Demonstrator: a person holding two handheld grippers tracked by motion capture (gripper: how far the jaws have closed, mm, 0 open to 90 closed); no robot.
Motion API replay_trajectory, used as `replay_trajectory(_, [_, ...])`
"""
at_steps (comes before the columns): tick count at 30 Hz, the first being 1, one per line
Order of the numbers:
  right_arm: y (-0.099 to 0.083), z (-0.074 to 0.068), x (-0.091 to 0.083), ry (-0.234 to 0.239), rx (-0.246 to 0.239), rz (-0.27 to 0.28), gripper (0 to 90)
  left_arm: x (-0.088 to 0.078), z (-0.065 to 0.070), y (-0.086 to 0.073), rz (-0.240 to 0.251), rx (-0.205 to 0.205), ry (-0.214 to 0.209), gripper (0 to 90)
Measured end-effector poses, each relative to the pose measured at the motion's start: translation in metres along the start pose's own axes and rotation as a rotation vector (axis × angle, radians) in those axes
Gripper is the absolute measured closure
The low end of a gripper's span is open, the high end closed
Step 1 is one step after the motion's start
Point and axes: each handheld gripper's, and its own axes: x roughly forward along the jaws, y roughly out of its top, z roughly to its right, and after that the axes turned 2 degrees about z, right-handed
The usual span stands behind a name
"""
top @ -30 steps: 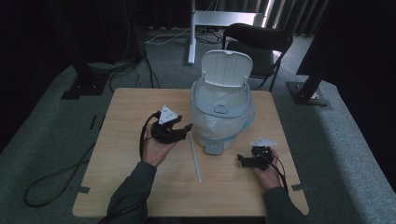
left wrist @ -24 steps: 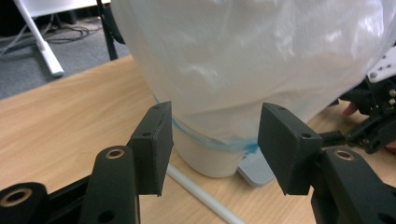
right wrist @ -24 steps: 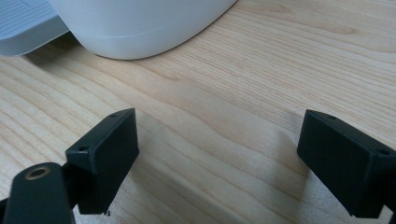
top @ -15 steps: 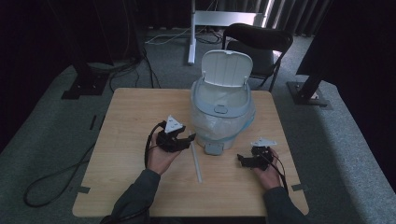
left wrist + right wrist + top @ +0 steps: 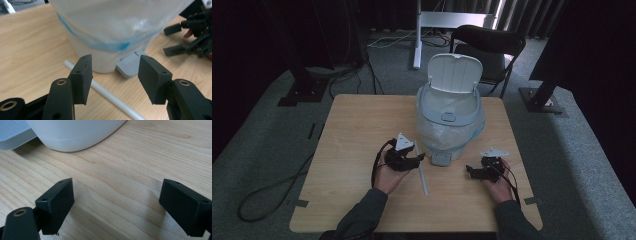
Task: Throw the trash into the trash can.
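A white pedal bin [image 5: 451,117] stands at the table's far middle, lid [image 5: 455,73] up, lined with a clear plastic bag [image 5: 117,20]. Its grey pedal [image 5: 441,159] faces me. A thin white tube [image 5: 422,172] lies on the wood just left of the pedal. My left gripper [image 5: 418,159] hovers open over the tube's far end, jaws pointing at the bin's base [image 5: 105,61] and pedal [image 5: 130,67], tube [image 5: 110,97] running under them. My right gripper [image 5: 470,171] rests open near the pedal's right, empty, above bare wood with the bin's base [image 5: 75,135] ahead.
The wooden table [image 5: 352,130] has free room on its left half and along the front edge. A black chair [image 5: 489,47] stands behind the table. Cables [image 5: 267,192] trail over the grey floor at the left.
My left gripper has moved toward the front edge and a little right, from beside the bin down to the tube. The right gripper has stayed in place.
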Motion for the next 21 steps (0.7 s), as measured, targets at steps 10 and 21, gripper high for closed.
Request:
replay_trajectory(10, [0.0, 0.0, 0.0, 0.0, -0.001, 0.0, 11.5, 0.018, 0.007, -0.024, -0.064, 0.007, 0.022, 44.3])
replay_trajectory(21, [0.0, 0.0, 0.0, 0.0, 0.0, 0.001, 11.5, 0.032, 0.015, -0.041, -0.128, 0.015, 0.019, 44.3])
